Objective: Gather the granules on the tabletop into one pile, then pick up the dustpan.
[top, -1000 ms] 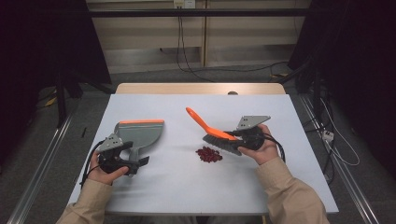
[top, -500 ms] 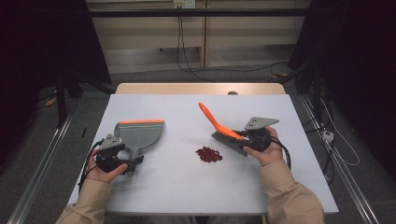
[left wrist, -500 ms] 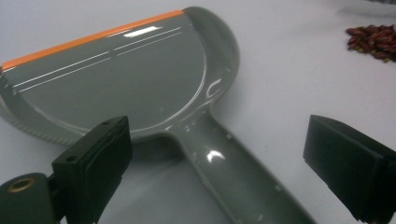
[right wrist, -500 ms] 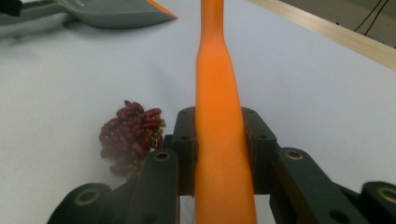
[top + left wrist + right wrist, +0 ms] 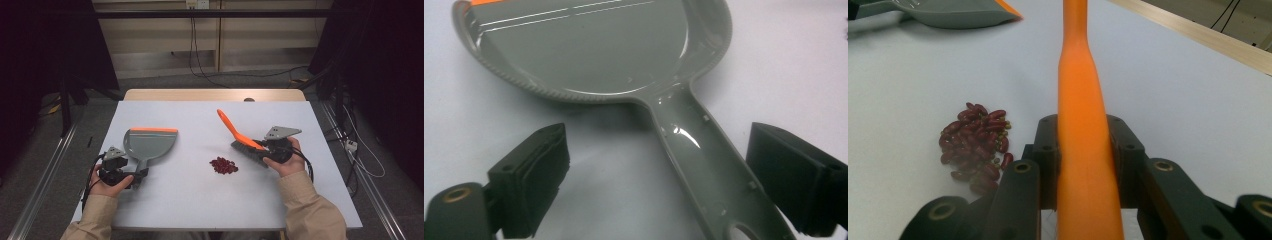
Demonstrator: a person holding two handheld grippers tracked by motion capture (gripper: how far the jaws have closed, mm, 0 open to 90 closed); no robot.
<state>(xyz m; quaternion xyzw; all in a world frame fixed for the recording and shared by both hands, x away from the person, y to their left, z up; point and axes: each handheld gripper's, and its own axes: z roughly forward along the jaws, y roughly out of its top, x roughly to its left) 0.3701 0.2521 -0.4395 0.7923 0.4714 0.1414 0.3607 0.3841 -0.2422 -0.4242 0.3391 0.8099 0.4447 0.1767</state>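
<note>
The white table [image 5: 190, 200] has a wooden strip [image 5: 215, 95] along its far edge at 12 o'clock. Black cables [image 5: 200, 70] trail over the grey floor [image 5: 165, 80] beyond. A metal rail [image 5: 45, 175] runs at 9 o'clock.

sleeves [image 5: 307, 212]: tan, long | hand-held gripper [image 5: 252, 150]: black body, grey three-cornered plate, black cable
</note>
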